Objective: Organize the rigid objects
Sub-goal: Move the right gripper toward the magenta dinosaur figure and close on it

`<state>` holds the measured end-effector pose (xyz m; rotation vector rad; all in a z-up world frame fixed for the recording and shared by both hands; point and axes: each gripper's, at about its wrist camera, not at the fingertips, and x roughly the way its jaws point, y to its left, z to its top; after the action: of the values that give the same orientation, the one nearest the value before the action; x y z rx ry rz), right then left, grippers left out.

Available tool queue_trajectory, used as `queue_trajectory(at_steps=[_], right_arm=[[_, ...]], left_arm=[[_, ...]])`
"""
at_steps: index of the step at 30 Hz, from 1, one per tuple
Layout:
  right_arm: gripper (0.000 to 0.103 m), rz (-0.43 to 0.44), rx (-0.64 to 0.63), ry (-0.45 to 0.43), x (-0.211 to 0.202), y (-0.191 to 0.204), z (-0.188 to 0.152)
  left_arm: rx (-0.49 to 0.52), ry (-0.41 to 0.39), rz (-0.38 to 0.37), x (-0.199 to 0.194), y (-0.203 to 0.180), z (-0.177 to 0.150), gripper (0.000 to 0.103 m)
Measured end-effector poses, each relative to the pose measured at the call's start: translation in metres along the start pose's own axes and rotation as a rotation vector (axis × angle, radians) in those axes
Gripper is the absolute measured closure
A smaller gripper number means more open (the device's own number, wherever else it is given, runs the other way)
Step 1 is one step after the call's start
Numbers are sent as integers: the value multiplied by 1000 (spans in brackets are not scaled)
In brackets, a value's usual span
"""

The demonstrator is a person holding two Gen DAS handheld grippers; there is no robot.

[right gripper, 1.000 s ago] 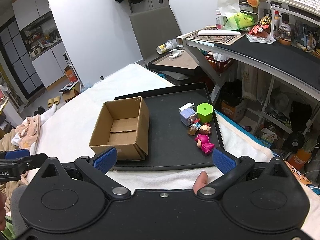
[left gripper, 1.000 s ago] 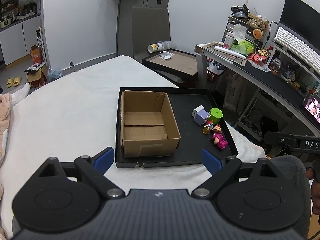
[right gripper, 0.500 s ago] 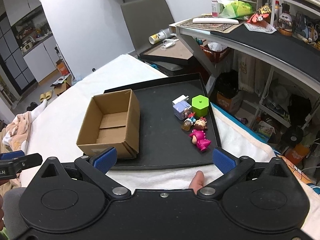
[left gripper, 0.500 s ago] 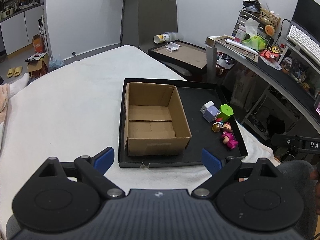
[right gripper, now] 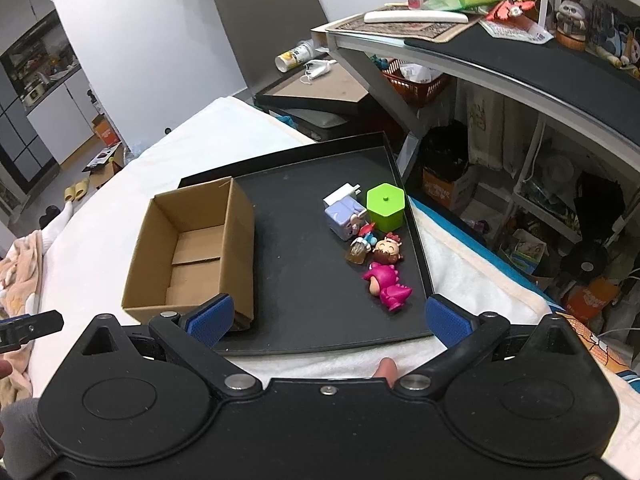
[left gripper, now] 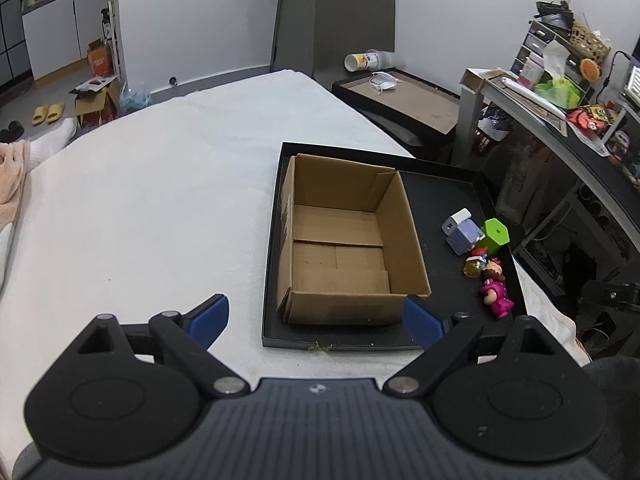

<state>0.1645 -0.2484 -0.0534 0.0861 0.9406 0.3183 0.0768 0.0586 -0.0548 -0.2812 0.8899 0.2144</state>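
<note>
An open, empty cardboard box sits on the left part of a black tray. On the tray's right lie a green hexagonal block, a lilac cube with a white plug, a small brown figure and a pink doll. My left gripper is open and empty, just before the box's near wall. My right gripper is open and empty over the tray's near edge.
The tray lies on a white-covered bed. A desk crowded with clutter stands to the right, with stored items beneath it. A second tray on a dark chair is behind. A person's finger shows under the right gripper.
Both grippers have moved forward and down toward the tray; the box and toys look larger. The left view has shifted so the box sits further right. Nothing was grasped.
</note>
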Motion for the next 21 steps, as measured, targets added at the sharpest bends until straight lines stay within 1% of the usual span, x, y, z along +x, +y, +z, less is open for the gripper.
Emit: queue_trajectory(at_steps=[7, 14, 18, 21], right_arm=[[1, -32, 36, 18, 23, -12, 13], [10, -30, 80, 71, 50, -22, 24], [19, -26, 128, 115, 70, -29, 32], [22, -16, 181, 150, 85, -35, 36]], left_arm=[[-24, 27, 17, 23, 3, 9, 11], [-56, 39, 28, 40, 6, 16, 13], [-78, 60, 29, 50, 11, 18, 13], [-95, 63, 37, 56, 14, 21, 15]])
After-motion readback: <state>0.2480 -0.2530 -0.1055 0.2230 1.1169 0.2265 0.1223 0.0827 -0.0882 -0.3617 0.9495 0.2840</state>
